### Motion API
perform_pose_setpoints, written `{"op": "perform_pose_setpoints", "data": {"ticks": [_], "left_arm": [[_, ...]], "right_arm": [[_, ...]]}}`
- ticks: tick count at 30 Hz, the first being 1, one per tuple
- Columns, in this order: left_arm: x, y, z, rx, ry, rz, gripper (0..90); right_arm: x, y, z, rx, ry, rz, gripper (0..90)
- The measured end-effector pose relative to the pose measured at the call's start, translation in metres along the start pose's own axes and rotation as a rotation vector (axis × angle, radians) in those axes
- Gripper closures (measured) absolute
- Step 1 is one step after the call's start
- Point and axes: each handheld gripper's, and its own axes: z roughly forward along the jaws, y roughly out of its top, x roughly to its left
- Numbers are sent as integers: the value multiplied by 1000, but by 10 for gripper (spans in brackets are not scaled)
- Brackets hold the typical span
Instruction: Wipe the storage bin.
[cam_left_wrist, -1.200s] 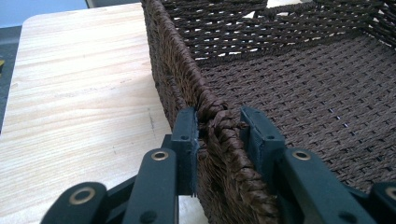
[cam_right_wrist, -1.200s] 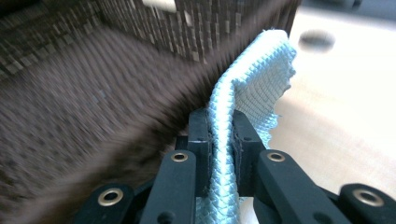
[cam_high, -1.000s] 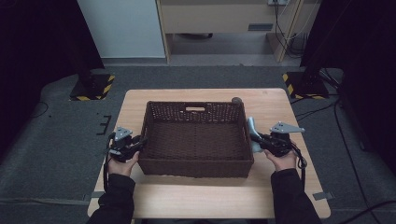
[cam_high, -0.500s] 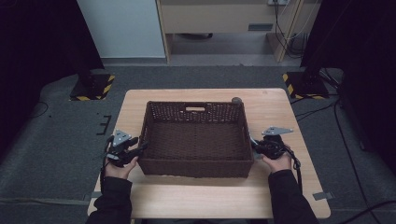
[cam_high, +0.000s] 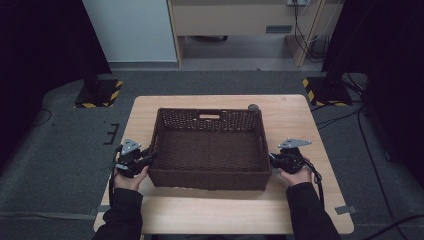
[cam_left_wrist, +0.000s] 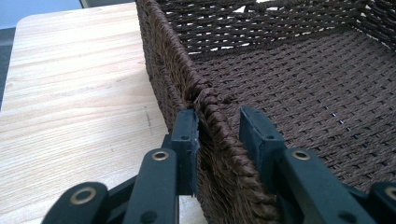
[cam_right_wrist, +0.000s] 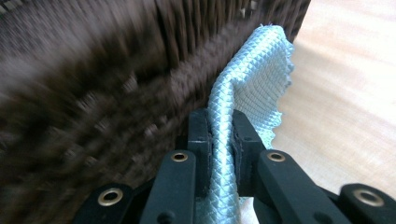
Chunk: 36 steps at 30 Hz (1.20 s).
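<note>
A dark brown woven basket (cam_high: 209, 179) stands in the middle of the wooden table (cam_high: 300, 120). My left gripper (cam_high: 150, 156) straddles the rim of its left wall (cam_left_wrist: 163, 70). Its jaws have just been closing. The outer fingertip (cam_left_wrist: 187, 140) touches the weave, and a thin gap remains at the inner one. My right gripper (cam_high: 274, 159) is low beside the basket's right wall (cam_right_wrist: 116, 93), on the outside. It is shut on a pale blue cloth (cam_right_wrist: 252, 84), which folds up between the jaws (cam_right_wrist: 219, 126) and leans against the wall.
A small dark round thing (cam_high: 253, 107) lies on the table behind the basket's far right corner. Bare wood runs along the near edge and both sides. Two stands with yellow-black feet (cam_high: 100, 94) stand on the floor beyond the table.
My right gripper has come down beside the basket's right wall with the cloth, which no longer sticks up. The left gripper has stayed at the left rim, and its jaws look narrower.
</note>
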Motion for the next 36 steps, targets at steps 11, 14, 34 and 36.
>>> {"op": "perform_pose_setpoints", "data": {"ticks": [11,14,34,36], "left_arm": [[3,4,5,1,22,-10,681],[5,5,7,-1,18,-13,677],[10,6,10,-5,38,-30,616],[10,6,10,-4,41,-28,614]], "right_arm": [[3,16,-41,-235,19,-1,813],[4,16,-39,-224,25,-15,813],[9,19,-47,-221,13,-40,809],[11,17,-44,-192,13,-56,810]]}}
